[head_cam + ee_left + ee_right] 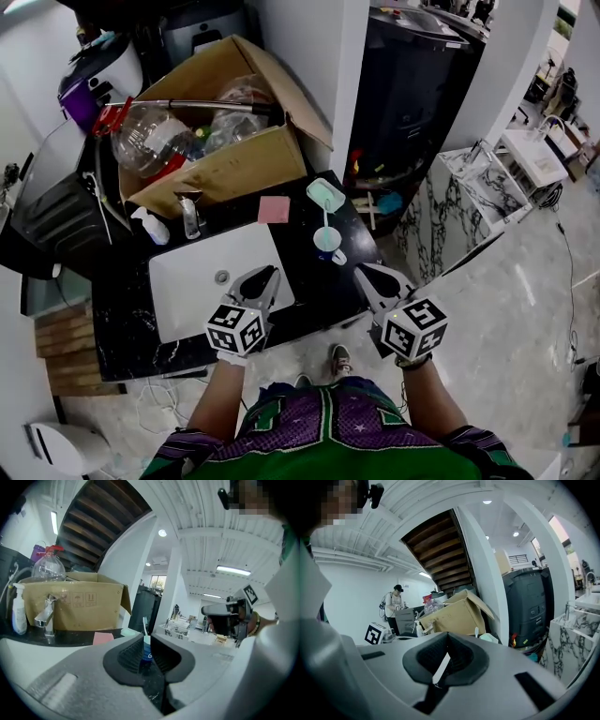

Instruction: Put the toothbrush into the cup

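Cardboard fills the left of the left gripper view: the box [70, 606] stands beyond and left of the jaws, with a spray bottle [18, 616] and a tap [44, 618] in front of it. The left gripper [146, 640] has its jaws a narrow slit apart, pinching nothing. Straight ahead through that slit we see the blue cup [146, 652] with the toothbrush [144, 624] standing in it. Only the head view tells us the cup sits on the black table [309, 286], ahead of both sets of jaws and clear of each. The right gripper [447, 638] has its jaws pressed almost together, with a pale sliver between the pads and nothing held. In its view we see just the toothbrush top above them, slightly right, and a person [396, 603] far off left.
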`<state>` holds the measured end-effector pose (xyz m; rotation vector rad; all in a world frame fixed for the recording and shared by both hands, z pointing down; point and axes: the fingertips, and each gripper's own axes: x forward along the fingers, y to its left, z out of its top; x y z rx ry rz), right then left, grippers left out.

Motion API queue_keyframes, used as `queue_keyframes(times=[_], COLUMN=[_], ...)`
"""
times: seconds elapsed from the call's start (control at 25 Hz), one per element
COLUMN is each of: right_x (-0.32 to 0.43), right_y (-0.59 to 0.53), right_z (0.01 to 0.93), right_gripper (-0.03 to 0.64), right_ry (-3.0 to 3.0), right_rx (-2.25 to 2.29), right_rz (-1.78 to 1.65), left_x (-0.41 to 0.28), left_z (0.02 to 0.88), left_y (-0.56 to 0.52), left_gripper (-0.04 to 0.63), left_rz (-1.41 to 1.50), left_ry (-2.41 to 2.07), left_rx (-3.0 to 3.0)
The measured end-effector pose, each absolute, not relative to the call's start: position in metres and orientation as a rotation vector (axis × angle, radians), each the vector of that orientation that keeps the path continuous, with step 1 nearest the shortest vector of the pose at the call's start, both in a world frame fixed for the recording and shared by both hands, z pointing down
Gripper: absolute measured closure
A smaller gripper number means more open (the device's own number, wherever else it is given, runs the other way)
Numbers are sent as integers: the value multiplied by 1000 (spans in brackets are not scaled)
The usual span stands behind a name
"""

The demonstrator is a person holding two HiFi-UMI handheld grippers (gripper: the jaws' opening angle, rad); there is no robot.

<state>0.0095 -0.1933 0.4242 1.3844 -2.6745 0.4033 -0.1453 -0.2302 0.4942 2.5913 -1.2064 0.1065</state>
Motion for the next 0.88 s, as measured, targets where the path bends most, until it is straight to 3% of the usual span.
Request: queue_keyframes(times=[0.88], right_x=[-24], right_y=[-156], right_z=[401], right_gripper=[615], right_ry=[-2674], right_rx=[1442], right_rz=[233], left_x=[-226], left_z=[392], left_y=[-166], left_gripper=[551], left_rz=[-79], left_ry=[-1372], left_rx=[2699])
